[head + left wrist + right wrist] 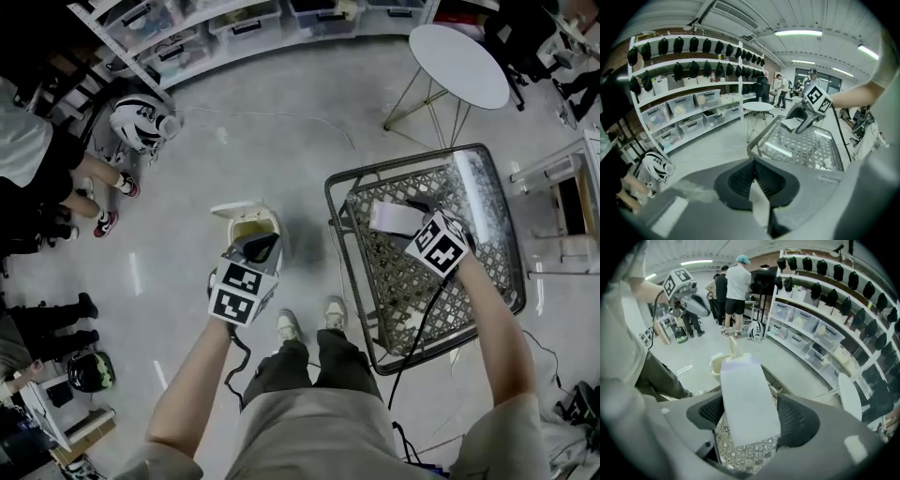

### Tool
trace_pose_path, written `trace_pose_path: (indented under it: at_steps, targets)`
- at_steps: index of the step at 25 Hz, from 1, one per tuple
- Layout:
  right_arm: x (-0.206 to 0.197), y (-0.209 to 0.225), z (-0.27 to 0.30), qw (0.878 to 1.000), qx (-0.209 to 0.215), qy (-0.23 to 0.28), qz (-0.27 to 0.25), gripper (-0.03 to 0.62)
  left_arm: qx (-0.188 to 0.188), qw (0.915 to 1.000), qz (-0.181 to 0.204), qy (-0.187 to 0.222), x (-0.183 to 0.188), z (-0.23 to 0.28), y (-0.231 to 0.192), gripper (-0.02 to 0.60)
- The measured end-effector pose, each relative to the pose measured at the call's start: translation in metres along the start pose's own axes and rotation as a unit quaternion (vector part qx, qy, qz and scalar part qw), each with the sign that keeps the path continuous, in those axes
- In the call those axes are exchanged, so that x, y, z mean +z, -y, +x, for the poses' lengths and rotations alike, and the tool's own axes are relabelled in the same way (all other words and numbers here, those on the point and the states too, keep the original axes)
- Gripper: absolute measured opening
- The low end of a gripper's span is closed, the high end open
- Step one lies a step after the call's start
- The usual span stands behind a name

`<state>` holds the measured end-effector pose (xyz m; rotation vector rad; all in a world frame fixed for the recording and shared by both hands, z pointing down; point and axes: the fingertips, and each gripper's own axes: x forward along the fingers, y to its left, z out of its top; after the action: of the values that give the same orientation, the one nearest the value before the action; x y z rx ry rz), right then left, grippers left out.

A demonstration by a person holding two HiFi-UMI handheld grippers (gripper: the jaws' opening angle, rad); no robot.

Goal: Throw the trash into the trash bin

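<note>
A small cream trash bin stands on the floor with its lid up, and it also shows behind the carton in the right gripper view. My left gripper hovers right over the bin. Its jaws are shut on a thin white paper scrap. My right gripper is above the wire-mesh table, shut on a white carton that stands upright between its pads. The left gripper view shows the right gripper lifted off the mesh with the carton.
A round white side table stands beyond the mesh table. Shelves of storage bins line the far wall. A white helmet lies on the floor at left, near seated people. Small white scraps lie on the mesh.
</note>
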<state>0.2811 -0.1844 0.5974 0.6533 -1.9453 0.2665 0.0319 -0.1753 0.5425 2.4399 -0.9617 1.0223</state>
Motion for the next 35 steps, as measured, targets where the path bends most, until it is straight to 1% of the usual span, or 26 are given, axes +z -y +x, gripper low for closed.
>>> trace_pose_path:
  at_steps: [4, 8, 11, 15, 18, 21, 24, 25, 27, 31, 35]
  targets:
    - [0.057, -0.023, 0.006, 0.999, 0.017, 0.021, -0.045, 0.354, 0.035, 0.9991, -0.023, 0.005, -0.013, -0.034, -0.037, 0.003]
    - [0.121, -0.055, 0.029, 0.994, 0.043, 0.042, -0.092, 0.354, 0.074, 0.9960, -0.050, 0.005, -0.043, -0.067, -0.077, 0.003]
    - [0.159, -0.082, 0.056, 0.990, 0.066, 0.048, -0.115, 0.354, 0.093, 0.9930, -0.073, 0.005, -0.066, -0.086, -0.100, 0.003]
    - [0.198, -0.118, 0.102, 0.986, 0.095, 0.047, -0.126, 0.354, 0.112, 0.9886, -0.101, 0.000, -0.101, -0.101, -0.130, 0.003]
    - [0.218, -0.147, 0.138, 0.985, 0.122, 0.038, -0.113, 0.354, 0.125, 0.9847, -0.121, -0.006, -0.128, -0.111, -0.153, 0.003]
    - [0.226, -0.171, 0.174, 0.984, 0.137, 0.026, -0.107, 0.354, 0.132, 0.9816, -0.138, -0.005, -0.154, -0.109, -0.170, 0.003]
    - [0.223, -0.189, 0.216, 0.982, 0.126, 0.010, -0.141, 0.354, 0.133, 0.9797, -0.149, -0.010, -0.179, -0.101, -0.183, 0.003]
    - [0.220, -0.196, 0.229, 0.981, 0.126, 0.004, -0.145, 0.354, 0.133, 0.9794, -0.152, -0.012, -0.188, -0.098, -0.186, 0.003]
    - [0.216, -0.209, 0.253, 0.982, 0.132, -0.003, -0.133, 0.354, 0.130, 0.9790, -0.157, -0.017, -0.204, -0.090, -0.192, 0.003]
    - [0.203, -0.232, 0.298, 0.985, 0.145, -0.020, -0.087, 0.354, 0.121, 0.9779, -0.167, -0.032, -0.241, -0.069, -0.196, 0.003]
    - [0.184, -0.249, 0.339, 0.988, 0.136, -0.040, -0.065, 0.354, 0.112, 0.9766, -0.179, -0.042, -0.274, -0.046, -0.195, 0.003]
